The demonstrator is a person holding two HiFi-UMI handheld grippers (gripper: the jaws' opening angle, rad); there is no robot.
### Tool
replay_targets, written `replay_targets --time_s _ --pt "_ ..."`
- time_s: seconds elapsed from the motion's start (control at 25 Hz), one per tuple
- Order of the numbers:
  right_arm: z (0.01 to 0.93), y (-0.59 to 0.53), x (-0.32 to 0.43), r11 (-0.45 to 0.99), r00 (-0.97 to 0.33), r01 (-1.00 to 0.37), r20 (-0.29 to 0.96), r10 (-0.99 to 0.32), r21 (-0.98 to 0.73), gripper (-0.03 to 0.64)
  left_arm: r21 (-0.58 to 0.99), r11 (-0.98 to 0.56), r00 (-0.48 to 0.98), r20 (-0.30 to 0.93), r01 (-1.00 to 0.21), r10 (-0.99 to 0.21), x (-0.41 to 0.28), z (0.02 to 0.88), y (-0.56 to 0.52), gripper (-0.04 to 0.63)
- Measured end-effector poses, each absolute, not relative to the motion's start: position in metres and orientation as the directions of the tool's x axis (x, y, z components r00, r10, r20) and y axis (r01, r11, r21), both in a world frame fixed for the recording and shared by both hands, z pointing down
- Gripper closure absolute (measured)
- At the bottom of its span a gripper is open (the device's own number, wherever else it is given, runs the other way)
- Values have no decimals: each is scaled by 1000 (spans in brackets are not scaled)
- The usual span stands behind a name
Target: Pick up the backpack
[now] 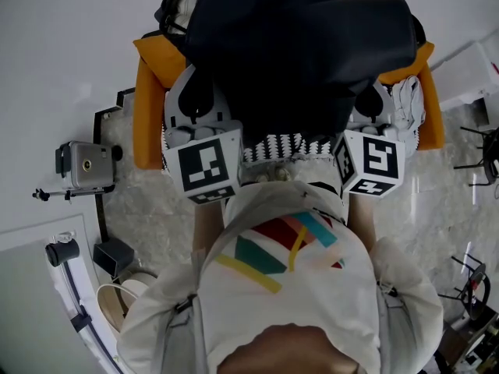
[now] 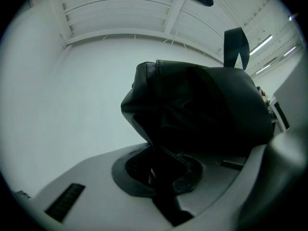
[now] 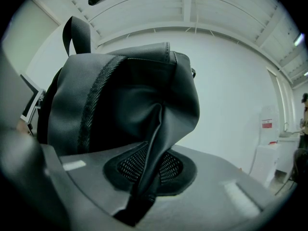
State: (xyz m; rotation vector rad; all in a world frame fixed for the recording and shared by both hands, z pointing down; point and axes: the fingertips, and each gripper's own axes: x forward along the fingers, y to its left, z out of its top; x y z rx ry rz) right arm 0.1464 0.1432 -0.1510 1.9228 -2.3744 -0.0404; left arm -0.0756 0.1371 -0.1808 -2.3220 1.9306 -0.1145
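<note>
Upper centre of head view: backpack [image 1: 300, 45], raised | left gripper [image 2: 161, 174] clenched on a fabric fold | right gripper [image 3: 147, 170] pinching another fold | handling: soft, slack, probably light; smooth shell may slip, top loop [image 3: 83, 35] likely surer.

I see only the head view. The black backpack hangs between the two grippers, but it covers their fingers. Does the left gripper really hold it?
Observer: Yes. In the left gripper view, the left gripper is shut on a fold of the backpack. Its fingers pinch the black fabric.
Operator: And the right one?
Observer: The right gripper is also shut on a pinched fold of fabric, as the right gripper view shows.
Operator: Is there something free at the top to take?
Observer: A carry loop stands up at the top of the backpack, and neither gripper holds it.
</note>
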Motion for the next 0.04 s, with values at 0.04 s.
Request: replay_targets --time_s 0.04 --pt "-151 143 145 212 -208 -974 49 -977 76 571 -139 -177 181 -19 -974 -983 -76 -181 137 563"
